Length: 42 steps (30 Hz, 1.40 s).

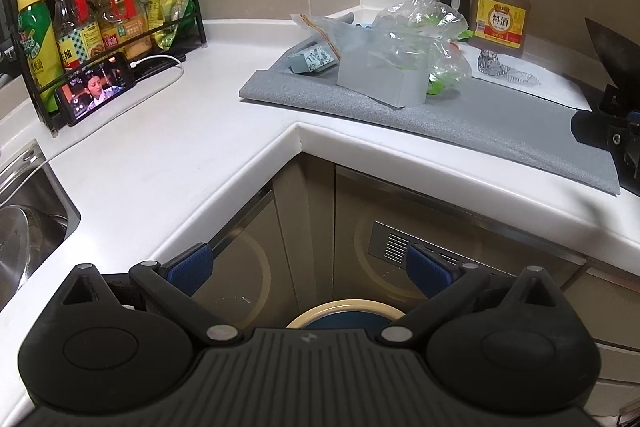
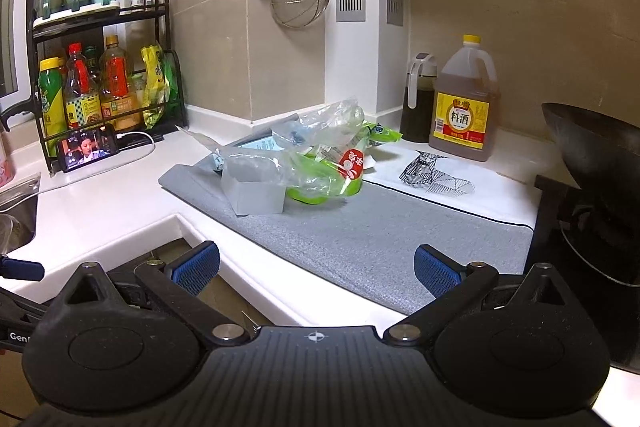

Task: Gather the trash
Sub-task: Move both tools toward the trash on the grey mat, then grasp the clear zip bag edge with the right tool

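Observation:
A pile of trash lies on a grey mat [image 1: 460,115] [image 2: 360,239] on the white counter: crumpled clear plastic bags [image 1: 420,27] [image 2: 320,135], a small grey-white box [image 1: 380,83] [image 2: 256,197], green wrappers [image 2: 324,187] and a patterned carton [image 1: 314,61]. My left gripper [image 1: 308,273] is open and empty, below the counter edge, over a round bin [image 1: 346,313] on the floor. My right gripper [image 2: 316,267] is open and empty, at the mat's front edge, short of the pile. The right gripper shows at the left view's right edge [image 1: 612,139].
A cooking wine jug [image 1: 500,7] [image 2: 464,107] and dark oil bottle [image 2: 418,99] stand behind the mat. A wok [image 2: 600,143] sits on the stove at right. A bottle rack [image 1: 92,15] [image 2: 104,83], a phone [image 1: 96,89] [image 2: 88,147] and a sink [image 1: 24,211] are left.

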### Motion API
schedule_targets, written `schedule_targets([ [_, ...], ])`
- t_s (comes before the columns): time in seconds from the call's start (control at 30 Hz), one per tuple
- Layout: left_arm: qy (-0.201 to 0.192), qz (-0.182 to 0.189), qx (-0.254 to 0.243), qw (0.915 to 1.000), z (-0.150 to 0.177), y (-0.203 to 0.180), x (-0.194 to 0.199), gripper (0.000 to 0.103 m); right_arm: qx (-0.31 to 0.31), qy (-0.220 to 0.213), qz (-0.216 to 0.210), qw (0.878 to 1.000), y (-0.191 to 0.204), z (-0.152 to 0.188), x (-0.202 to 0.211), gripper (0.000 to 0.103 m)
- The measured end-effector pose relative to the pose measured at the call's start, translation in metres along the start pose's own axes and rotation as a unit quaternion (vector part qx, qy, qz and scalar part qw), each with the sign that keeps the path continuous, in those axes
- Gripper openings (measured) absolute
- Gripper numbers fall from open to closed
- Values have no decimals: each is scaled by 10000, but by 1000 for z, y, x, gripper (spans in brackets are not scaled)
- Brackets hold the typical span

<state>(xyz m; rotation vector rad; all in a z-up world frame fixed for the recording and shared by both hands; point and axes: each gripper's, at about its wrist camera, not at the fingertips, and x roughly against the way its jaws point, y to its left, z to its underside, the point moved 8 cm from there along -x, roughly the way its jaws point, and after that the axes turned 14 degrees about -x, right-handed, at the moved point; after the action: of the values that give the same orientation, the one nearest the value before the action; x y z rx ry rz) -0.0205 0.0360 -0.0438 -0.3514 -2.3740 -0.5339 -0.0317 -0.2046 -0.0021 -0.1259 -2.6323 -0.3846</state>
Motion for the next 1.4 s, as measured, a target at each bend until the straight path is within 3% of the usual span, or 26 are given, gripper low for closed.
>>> schedule_targets([
  [0.47, 102, -58, 114, 9999, 2, 9, -8, 103, 282, 202, -67, 9994, 14, 7, -17, 103],
  [0.73, 164, -78, 202, 9996, 1, 16, -12, 103, 404, -13, -285, 9988, 35, -13, -37, 103],
  [0.93, 232, -121, 214, 9994, 4, 19, -15, 103, 271, -88, -465, 9985, 49, -27, -67, 103],
  [1.13, 315, -62, 296, 9990, 7, 24, -17, 103, 658, -379, -444, 9961, 74, -45, -112, 103],
  [1.4, 357, -124, 450, 9983, 10, 36, -16, 103, 1196, -131, -224, 9925, 95, -53, -181, 101],
])
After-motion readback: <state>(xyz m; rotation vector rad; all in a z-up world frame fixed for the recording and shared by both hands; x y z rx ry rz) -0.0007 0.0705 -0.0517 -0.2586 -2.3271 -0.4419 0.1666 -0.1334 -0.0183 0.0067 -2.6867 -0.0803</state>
